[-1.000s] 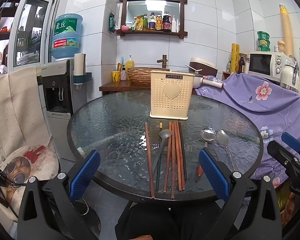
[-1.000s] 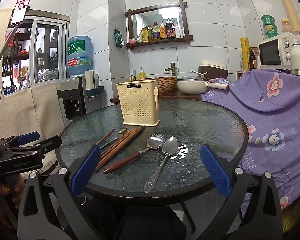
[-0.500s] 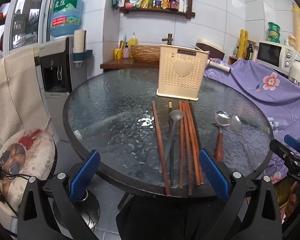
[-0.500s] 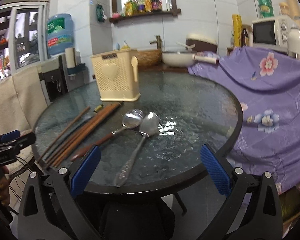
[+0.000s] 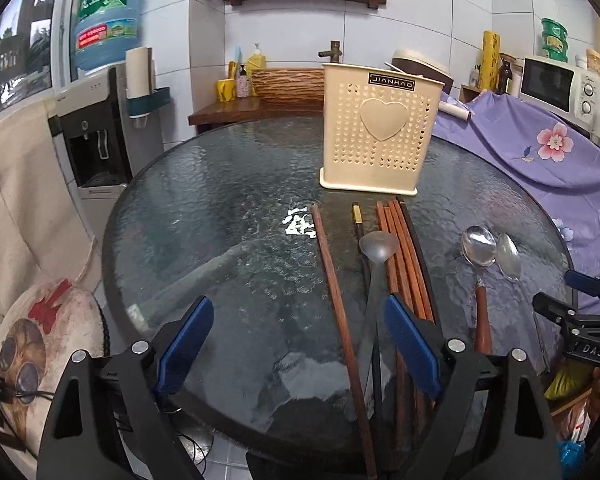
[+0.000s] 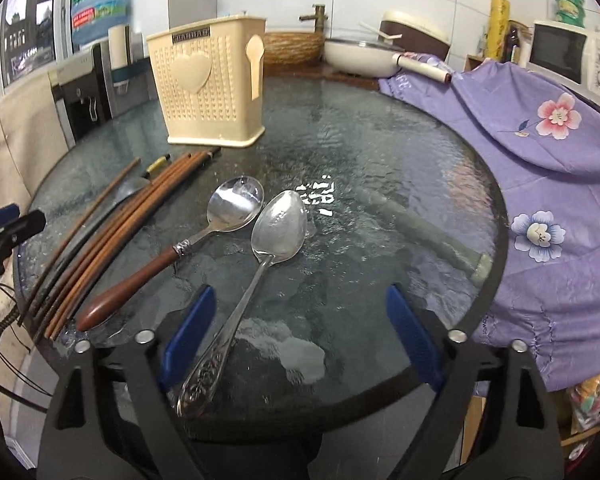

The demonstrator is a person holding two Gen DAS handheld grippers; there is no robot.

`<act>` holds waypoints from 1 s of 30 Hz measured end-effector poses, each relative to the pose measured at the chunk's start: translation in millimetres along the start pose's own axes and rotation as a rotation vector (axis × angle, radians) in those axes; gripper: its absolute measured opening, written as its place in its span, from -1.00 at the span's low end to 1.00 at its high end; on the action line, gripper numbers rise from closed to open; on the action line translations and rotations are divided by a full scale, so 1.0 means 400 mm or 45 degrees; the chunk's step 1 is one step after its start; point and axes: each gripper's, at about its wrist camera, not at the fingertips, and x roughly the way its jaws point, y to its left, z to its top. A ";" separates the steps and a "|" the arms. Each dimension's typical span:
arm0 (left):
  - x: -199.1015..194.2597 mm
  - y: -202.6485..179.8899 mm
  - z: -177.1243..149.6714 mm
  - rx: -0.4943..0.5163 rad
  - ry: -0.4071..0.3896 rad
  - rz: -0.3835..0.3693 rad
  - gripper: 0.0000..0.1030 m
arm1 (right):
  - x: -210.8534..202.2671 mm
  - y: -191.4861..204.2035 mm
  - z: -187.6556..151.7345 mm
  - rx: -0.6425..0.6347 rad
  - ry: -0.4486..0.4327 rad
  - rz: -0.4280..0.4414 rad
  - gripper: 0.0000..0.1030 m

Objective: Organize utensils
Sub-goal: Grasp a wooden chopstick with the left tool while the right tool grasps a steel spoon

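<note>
Upright toward the far side of the round glass surface (image 5: 220, 208) stands the cream perforated utensil holder (image 5: 376, 136), empty as far as can be seen. Just in front of it lie the wooden chopsticks (image 5: 404, 256) with a dark ladle-like spoon (image 5: 376, 248) among them; one chopstick (image 5: 332, 276) lies apart to the holder's left. Right of the bundle rest a wooden-handled spoon (image 6: 228, 216) and an all-metal spoon (image 6: 278, 226), bowls almost touching. The left gripper (image 5: 296, 344) and right gripper (image 6: 298, 340) hover at the near edge, jaws wide but just narrowing, gripping nothing.
</note>
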 end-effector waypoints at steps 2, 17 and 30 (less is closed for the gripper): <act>0.020 0.005 0.013 -0.009 0.027 -0.019 0.58 | 0.022 0.002 0.014 0.007 0.037 0.009 0.52; 0.144 0.061 0.088 -0.092 0.205 -0.107 0.17 | 0.120 0.038 0.101 0.017 0.150 -0.006 0.11; 0.245 -0.002 0.141 -0.036 0.326 -0.131 -0.05 | 0.148 0.036 0.136 0.001 0.199 0.034 -0.08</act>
